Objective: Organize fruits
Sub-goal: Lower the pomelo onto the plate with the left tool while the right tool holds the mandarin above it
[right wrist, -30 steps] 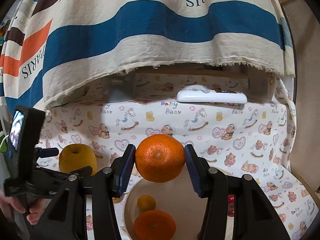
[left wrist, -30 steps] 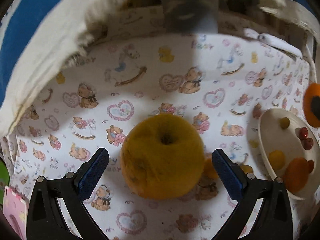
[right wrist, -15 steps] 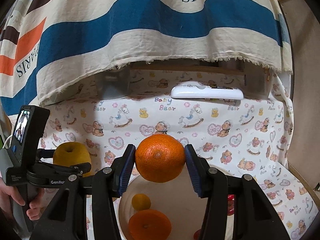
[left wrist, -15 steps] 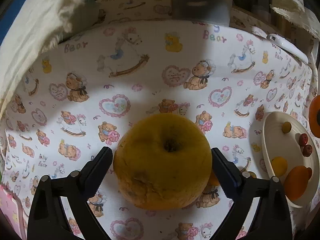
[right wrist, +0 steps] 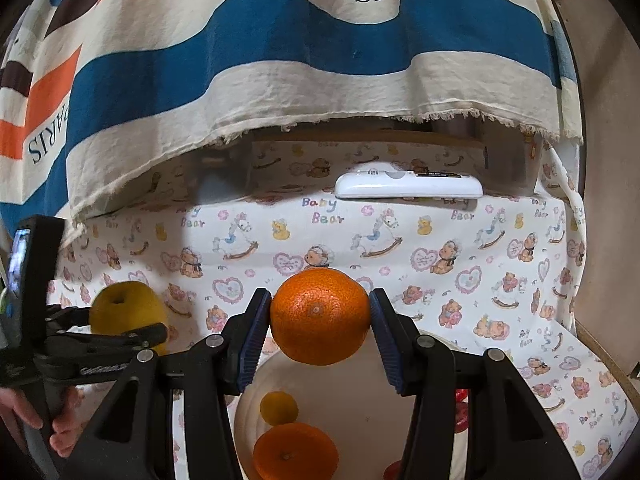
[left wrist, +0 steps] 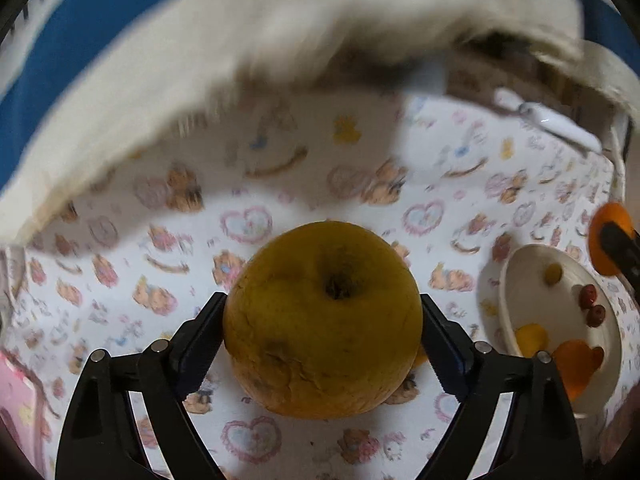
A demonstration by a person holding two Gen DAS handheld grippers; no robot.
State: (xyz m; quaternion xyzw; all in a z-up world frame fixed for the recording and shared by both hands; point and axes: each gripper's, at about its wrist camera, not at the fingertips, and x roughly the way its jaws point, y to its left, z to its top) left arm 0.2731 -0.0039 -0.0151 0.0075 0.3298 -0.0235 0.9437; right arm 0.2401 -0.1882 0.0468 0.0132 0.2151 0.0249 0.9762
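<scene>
A big yellow fruit (left wrist: 320, 320) with a dark dimple on top sits on the bear-print cloth (left wrist: 280, 184). My left gripper (left wrist: 322, 304) is closing on it, and both pads touch its sides. The right wrist view shows the same fruit (right wrist: 120, 308) at the left, inside the left gripper (right wrist: 116, 320). My right gripper (right wrist: 320, 312) is shut on an orange (right wrist: 320, 316), held above a white plate (right wrist: 360, 400). The plate holds a small yellow fruit (right wrist: 279, 408), another orange (right wrist: 296, 452) and small red fruits (left wrist: 588, 294).
A striped cloth (right wrist: 280, 60) hangs low over the back of the table. A white remote (right wrist: 408, 186) lies under it at the far edge. A hand (right wrist: 40, 424) holds the left gripper's handle. A wooden wall (right wrist: 600, 200) bounds the right side.
The left jaws have narrowed from wide apart until the pads meet the yellow fruit. The left view is now blurred and shifted. The right gripper and its orange stay put.
</scene>
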